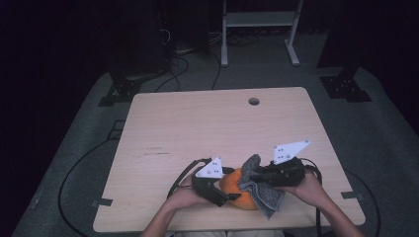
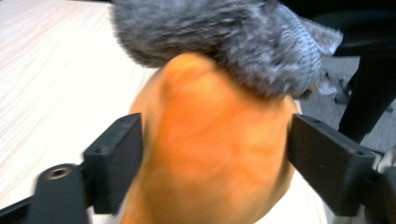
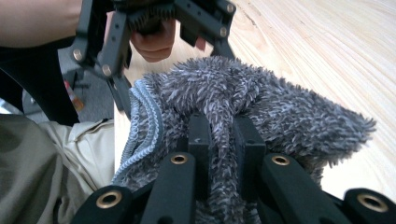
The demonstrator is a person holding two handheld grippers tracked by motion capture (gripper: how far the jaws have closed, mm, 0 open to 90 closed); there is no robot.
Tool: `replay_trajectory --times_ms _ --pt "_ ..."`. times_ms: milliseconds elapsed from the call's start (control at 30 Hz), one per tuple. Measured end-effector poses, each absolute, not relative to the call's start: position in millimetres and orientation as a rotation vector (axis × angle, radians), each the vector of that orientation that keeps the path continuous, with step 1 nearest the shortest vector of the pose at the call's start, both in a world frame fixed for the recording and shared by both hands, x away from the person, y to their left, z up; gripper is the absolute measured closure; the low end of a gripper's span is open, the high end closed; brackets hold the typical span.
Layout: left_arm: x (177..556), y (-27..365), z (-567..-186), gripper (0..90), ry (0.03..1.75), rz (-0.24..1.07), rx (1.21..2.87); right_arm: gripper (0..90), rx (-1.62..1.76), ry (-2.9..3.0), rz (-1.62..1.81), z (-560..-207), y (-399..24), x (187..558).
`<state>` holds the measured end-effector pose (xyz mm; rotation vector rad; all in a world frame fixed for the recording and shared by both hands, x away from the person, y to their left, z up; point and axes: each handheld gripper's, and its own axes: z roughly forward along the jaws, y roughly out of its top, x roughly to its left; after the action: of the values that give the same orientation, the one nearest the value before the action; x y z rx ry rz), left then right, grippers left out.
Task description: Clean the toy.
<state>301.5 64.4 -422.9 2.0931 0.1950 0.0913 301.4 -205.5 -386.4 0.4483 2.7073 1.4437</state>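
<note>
The table (image 1: 212, 128) is a pale wood top with a round cable hole (image 1: 254, 101) toward twelve o'clock in the high view, and all the work sits at its near edge, around six o'clock.

Next in size is the orange object (image 1: 236, 190), a rounded, gourd-like thing resting near that edge between the two hands. In the left tool view it bulks large and orange (image 2: 215, 154) between two black jaws, one at nine o'clock of it and one at three o'clock. Both jaws sit right against its flanks, but the picture is blurred and I cannot tell whether the pads actually press on it.

The grey cloth (image 1: 259, 190), shaggy with a ribbed hem, drapes over the side of the orange object at three o'clock in the high view and hangs down toward five o'clock. In the left tool view the cloth (image 2: 219, 37) covers the top of the orange object at twelve o'clock.

The right tool (image 1: 257, 175) comes in from three o'clock, held in the person's right hand (image 1: 306, 185). In its own view the right tool (image 3: 226, 135) is clenched on a pinched fold of the cloth (image 3: 280, 107), its two jaws close together with pile squeezed between them.

The left tool (image 1: 225, 195) comes in from nine o'clock in the person's left hand (image 1: 185, 195); in the right tool view it (image 3: 154, 18) stands at twelve o'clock, beyond the cloth.
</note>
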Motion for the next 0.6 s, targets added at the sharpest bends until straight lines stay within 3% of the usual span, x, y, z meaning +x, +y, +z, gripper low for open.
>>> replay_trajectory --times_ms 33,100,233,367,600 --pt "304.0 65.0 -424.1 10.5 0.216 0.078 2.106 79.5 0.448 2.689 1.457 -387.7 -210.6 299.0" --pt "311.0 65.3 -430.2 6.7 0.253 0.013 2.125 79.5 0.462 2.67 1.465 -388.1 -217.7 296.5" --pt "318.8 55.3 -439.2 6.6 0.256 -0.082 2.121 79.5 0.467 2.638 1.488 -392.3 -226.7 292.7" --pt "320.4 57.7 -439.8 20.6 0.241 -0.091 2.098 79.4 0.504 2.588 1.523 -400.8 -240.3 290.2" --pt "315.7 60.4 -430.6 34.8 0.26 -0.075 2.007 79.3 0.653 2.53 1.564 -421.6 -273.0 282.5"
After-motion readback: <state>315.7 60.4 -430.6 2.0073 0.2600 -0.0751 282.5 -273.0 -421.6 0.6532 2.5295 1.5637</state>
